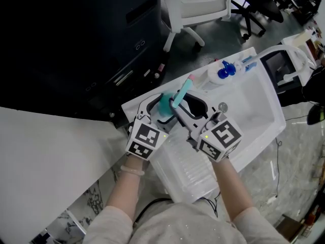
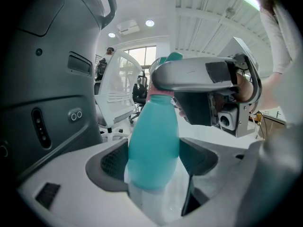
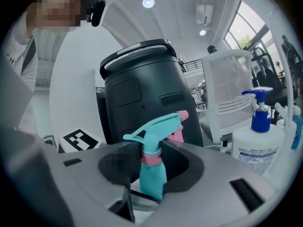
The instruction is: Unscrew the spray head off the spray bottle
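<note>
A teal spray bottle is held up between my two grippers over the white table. Its teal spray head has a pink nozzle and points up and to the right. My left gripper is shut on the bottle's body, with a pad against each side. My right gripper reaches in from the right at the neck. In the right gripper view the spray head and its pink collar rise between that gripper's jaws. I cannot make out whether its pads press on the neck.
A white pump bottle with a blue pump stands at the table's far end. A tall dark machine stands just left of the table. A clear plastic box sits under my hands. A white chair stands beyond.
</note>
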A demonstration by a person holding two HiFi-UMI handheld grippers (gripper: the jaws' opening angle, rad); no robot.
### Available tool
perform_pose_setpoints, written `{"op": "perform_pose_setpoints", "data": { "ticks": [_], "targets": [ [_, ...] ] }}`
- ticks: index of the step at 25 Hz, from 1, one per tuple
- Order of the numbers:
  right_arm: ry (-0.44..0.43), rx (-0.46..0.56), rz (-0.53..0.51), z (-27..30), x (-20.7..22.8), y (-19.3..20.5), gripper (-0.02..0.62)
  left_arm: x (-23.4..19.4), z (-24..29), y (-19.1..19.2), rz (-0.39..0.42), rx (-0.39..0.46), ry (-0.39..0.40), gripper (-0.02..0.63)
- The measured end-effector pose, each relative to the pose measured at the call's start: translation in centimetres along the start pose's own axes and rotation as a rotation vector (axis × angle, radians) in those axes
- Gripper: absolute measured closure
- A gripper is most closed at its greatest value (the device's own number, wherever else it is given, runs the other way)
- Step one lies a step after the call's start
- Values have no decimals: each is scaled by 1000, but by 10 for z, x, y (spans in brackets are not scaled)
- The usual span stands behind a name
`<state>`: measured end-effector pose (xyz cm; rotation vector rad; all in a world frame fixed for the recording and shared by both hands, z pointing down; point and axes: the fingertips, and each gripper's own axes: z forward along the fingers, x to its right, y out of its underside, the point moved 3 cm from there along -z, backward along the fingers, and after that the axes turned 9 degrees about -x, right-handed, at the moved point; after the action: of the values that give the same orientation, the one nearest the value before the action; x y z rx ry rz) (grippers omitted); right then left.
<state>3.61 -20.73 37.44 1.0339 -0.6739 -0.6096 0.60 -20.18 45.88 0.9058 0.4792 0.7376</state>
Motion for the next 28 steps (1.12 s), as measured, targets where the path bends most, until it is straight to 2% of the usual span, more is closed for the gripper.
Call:
{"op": "perform_pose_setpoints", "data": {
  "ticks": [4, 14, 28],
  "targets": [
    [9, 29, -69, -3, -3, -7, 456, -1, 1, -1, 0, -4, 1, 270],
    [-6, 124, -76, -23, -3, -42, 457, -2, 2, 0, -1, -3, 0, 270],
    [-12, 157, -90, -48, -10, -79, 457, -1, 4, 2, -6, -19, 5, 270]
  ]
}}
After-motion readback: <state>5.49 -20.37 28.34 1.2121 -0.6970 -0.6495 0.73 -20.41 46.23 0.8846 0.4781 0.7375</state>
